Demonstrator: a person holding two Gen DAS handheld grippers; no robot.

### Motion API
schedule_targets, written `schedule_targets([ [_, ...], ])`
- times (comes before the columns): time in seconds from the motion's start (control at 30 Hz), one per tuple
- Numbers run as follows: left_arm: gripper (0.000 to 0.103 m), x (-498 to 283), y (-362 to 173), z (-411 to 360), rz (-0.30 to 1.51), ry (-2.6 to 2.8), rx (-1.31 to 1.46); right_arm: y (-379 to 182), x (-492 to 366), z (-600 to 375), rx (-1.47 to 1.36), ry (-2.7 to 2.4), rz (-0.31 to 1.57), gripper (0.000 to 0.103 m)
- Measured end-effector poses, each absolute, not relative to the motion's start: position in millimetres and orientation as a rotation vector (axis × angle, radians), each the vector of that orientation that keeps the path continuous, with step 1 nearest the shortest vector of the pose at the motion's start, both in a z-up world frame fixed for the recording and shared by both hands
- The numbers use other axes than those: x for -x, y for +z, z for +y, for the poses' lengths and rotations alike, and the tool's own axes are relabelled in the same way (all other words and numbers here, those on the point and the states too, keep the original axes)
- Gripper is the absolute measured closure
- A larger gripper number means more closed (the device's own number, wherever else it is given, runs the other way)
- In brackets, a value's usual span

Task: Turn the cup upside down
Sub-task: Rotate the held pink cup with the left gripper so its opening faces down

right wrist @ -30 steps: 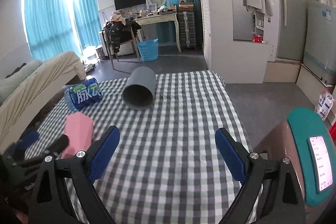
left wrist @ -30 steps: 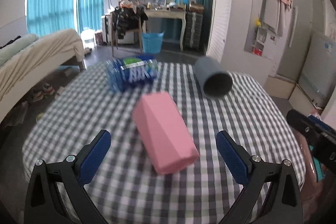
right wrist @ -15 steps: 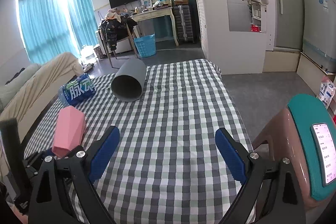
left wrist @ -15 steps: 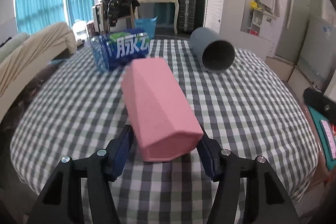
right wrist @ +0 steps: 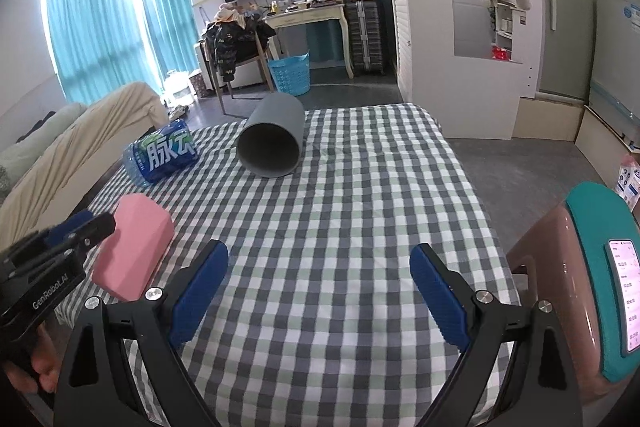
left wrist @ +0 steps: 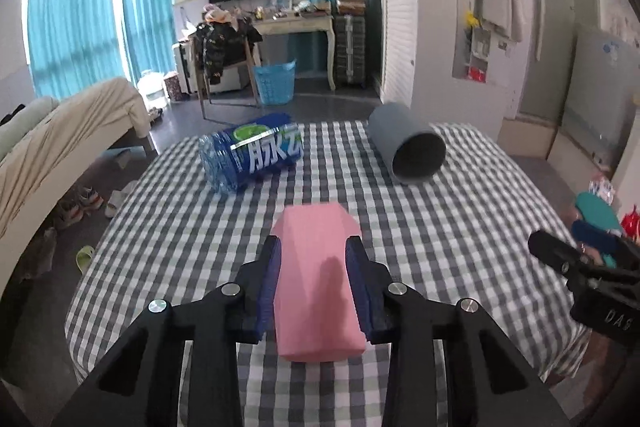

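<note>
A pink faceted cup [left wrist: 316, 279] lies on its side on the checked tablecloth [left wrist: 460, 227]. My left gripper [left wrist: 314, 287] is shut on it, one blue pad on each flank; its closed end faces the camera. In the right wrist view the pink cup [right wrist: 134, 247] sits at the left with the left gripper [right wrist: 76, 231] around it. My right gripper [right wrist: 320, 291] is open and empty over the table's near right part. A grey cup [left wrist: 406, 151] lies on its side at the far right, its mouth toward me; it also shows in the right wrist view [right wrist: 274, 143].
A blue labelled water bottle [left wrist: 252, 157] lies on its side at the far left of the table, also in the right wrist view [right wrist: 164, 157]. A brown stool with a teal phone stand [right wrist: 600, 287] stands off the table's right edge. A bed [left wrist: 60, 143] is left.
My left gripper moved forward around the pink cup and closed on its sides. The right gripper stayed open and hardly moved.
</note>
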State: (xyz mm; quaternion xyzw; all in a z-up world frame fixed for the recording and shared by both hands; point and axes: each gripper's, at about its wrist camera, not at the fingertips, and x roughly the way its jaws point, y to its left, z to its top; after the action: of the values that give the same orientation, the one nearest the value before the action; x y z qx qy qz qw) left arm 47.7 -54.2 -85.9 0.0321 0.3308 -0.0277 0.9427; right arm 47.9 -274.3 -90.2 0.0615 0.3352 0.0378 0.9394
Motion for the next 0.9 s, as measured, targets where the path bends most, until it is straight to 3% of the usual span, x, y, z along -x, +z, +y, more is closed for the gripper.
schedule_targets([
  [0.07, 0.057, -42, -89, -52, 0.665, -0.035, -0.058, -90, -47, -273, -0.125, 0.080, 0.682, 0.011],
  [0.13, 0.032, -34, -91, -53, 0.652, -0.046, -0.066, -90, -48, -272, -0.119, 0.079, 0.684, 0.011],
  [0.17, 0.030, -27, -92, -54, 0.642, -0.045, -0.077, -91, -48, -272, -0.117, 0.075, 0.689, 0.011],
  [0.47, 0.030, -26, -137, -52, 0.772, -0.072, -0.071, -101, -52, -266, -0.113, 0.077, 0.722, 0.011],
  [0.5, 0.035, -28, -140, -50, 0.779, -0.074, -0.064, -102, -51, -265, -0.110, 0.079, 0.724, 0.011],
  [0.53, 0.053, -28, -140, -48, 0.781, -0.082, -0.050, -102, -51, -265, -0.108, 0.080, 0.724, 0.011],
  [0.9, 0.052, -34, -109, -37, 0.710, -0.091, -0.038, -110, -54, -264, -0.112, 0.069, 0.752, 0.011],
])
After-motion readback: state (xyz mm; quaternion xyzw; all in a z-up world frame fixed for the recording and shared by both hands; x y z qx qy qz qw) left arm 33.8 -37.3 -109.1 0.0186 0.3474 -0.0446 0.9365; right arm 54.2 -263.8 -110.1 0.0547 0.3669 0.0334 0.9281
